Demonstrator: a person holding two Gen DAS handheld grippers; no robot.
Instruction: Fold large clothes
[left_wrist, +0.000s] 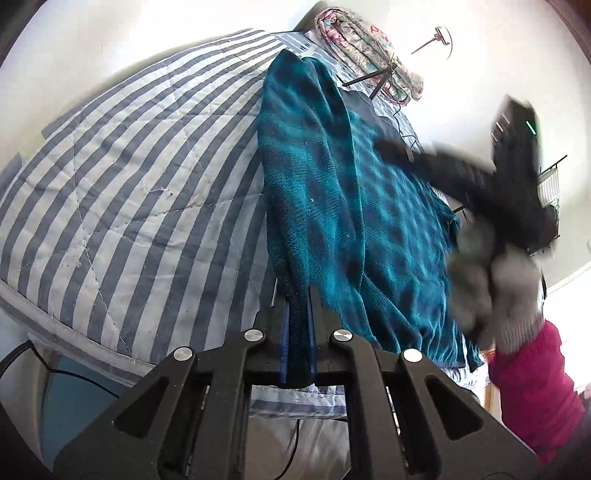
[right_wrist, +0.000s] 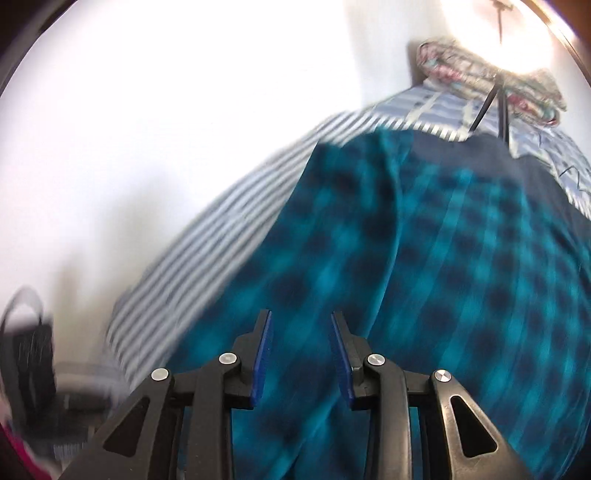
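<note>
A teal and dark checked fleece garment (left_wrist: 354, 206) lies lengthwise along the right part of a striped bed cover (left_wrist: 129, 184). My left gripper (left_wrist: 299, 295) is shut on the garment's near left edge, with a fold of fleece pinched between the blue pads. In the right wrist view my right gripper (right_wrist: 301, 317) is open above the garment (right_wrist: 424, 258), with nothing between its pads. The left wrist view shows the same gripper (left_wrist: 395, 149) blurred over the garment's far right side, held by a grey-gloved hand (left_wrist: 491, 280) with a pink sleeve.
A folded floral bundle (left_wrist: 365, 48) and a small black tripod (left_wrist: 376, 77) sit at the head of the bed. A dark navy cloth (right_wrist: 480, 151) lies beyond the garment's far end. White walls stand behind. A dark bag (right_wrist: 29, 332) is on the floor at the left.
</note>
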